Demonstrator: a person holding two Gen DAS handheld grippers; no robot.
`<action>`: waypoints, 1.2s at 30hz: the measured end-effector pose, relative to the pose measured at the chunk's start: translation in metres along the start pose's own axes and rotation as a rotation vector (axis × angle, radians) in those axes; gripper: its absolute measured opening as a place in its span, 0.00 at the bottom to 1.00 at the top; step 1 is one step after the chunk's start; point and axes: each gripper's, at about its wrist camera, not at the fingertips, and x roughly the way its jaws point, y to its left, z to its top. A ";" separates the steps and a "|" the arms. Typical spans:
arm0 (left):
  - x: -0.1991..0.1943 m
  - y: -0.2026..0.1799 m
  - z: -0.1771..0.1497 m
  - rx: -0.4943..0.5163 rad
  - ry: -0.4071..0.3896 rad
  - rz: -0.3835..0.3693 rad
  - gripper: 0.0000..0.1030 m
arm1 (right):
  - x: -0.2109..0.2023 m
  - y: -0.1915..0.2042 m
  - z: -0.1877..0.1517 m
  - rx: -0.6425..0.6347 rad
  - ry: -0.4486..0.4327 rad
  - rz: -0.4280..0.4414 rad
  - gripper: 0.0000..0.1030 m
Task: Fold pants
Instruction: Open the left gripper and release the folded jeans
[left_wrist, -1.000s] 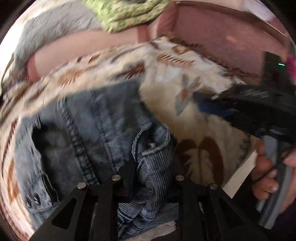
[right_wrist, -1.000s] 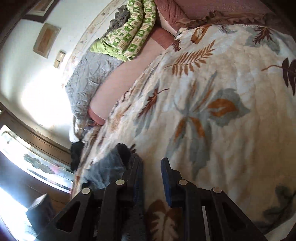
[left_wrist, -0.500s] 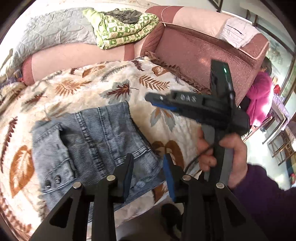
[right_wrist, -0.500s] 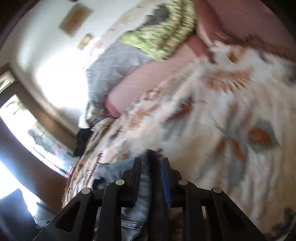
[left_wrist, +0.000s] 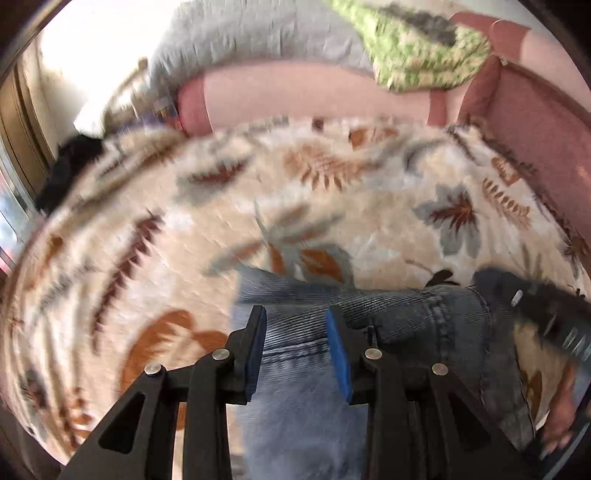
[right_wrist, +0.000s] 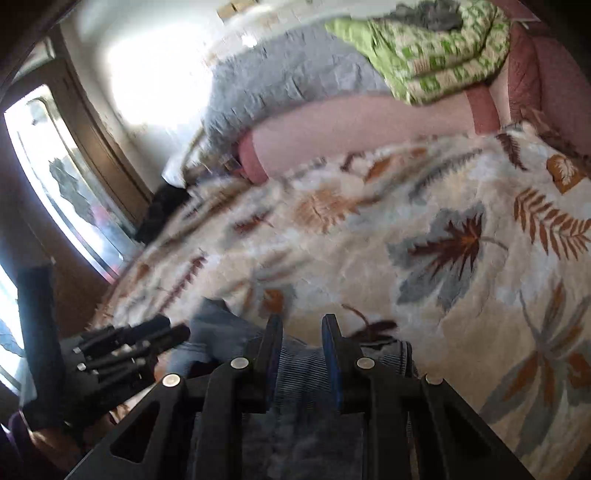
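The blue denim pants (left_wrist: 369, 314) lie bunched at the near edge of a leaf-patterned blanket (left_wrist: 258, 206). My left gripper (left_wrist: 295, 332) has its jaws apart with denim lying between and under them; a grip cannot be told. My right gripper (right_wrist: 301, 339) also has its jaws apart with denim (right_wrist: 295, 369) between them. The right gripper shows at the right of the left wrist view (left_wrist: 535, 306), and the left gripper at the lower left of the right wrist view (right_wrist: 122, 350). Both views are motion-blurred.
A pink sofa back (left_wrist: 295, 92) runs behind the blanket, with a grey quilt (left_wrist: 258, 33) and a green patterned cloth (left_wrist: 417, 48) on top. A window and wooden frame (right_wrist: 74, 177) stand at the left. A dark item (left_wrist: 70, 166) lies at the blanket's far left.
Both grippers have swung toward the near end of the pants. The denim now lies between both pairs of jaws. The left jaws have opened wider.
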 end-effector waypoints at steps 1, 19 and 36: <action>0.010 -0.005 -0.003 0.003 0.022 0.006 0.33 | 0.010 -0.007 -0.006 0.018 0.050 -0.021 0.24; -0.036 -0.007 -0.091 0.127 0.003 0.115 0.61 | -0.031 0.015 -0.084 -0.085 0.142 -0.078 0.34; -0.143 0.029 -0.079 0.004 -0.253 0.176 0.69 | -0.125 0.067 -0.100 -0.138 -0.168 -0.122 0.50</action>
